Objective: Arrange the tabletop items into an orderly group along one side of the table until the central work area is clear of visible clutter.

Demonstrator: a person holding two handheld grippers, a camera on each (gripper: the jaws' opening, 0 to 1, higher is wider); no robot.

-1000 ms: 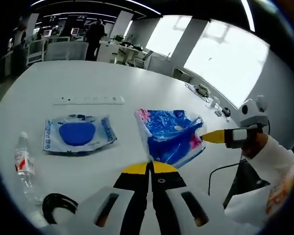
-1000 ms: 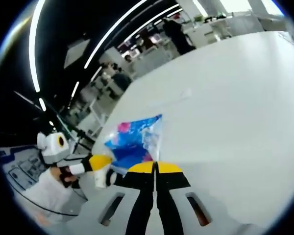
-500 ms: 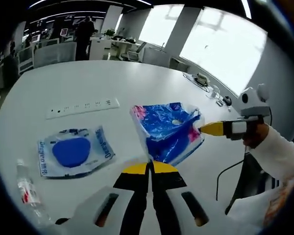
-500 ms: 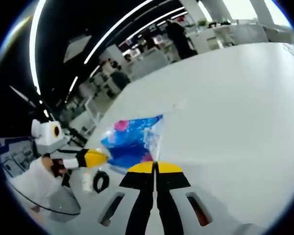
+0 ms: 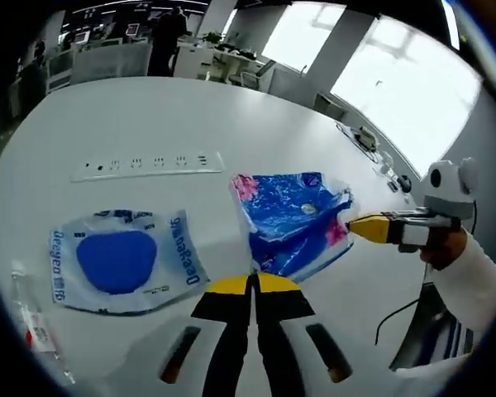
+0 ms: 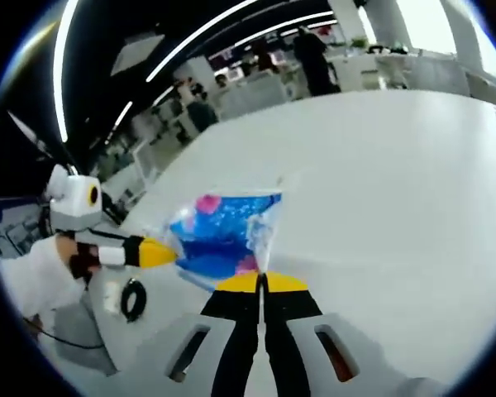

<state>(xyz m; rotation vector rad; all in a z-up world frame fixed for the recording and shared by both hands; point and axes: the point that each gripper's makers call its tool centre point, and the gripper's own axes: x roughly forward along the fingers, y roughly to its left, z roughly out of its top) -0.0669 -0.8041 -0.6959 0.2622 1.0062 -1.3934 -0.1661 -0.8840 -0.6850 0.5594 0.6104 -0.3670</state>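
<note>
Relocation of the blue printed bag [image 5: 291, 222] is being carried out: it is being held above the white table [image 5: 149, 116], pinched at opposite edges by the closed left gripper [image 5: 252, 281] and right gripper [image 5: 353, 227]. Next, a coordinated carry toward one side is being called for. Contents are probably soft packs, though hard to make out.
</note>
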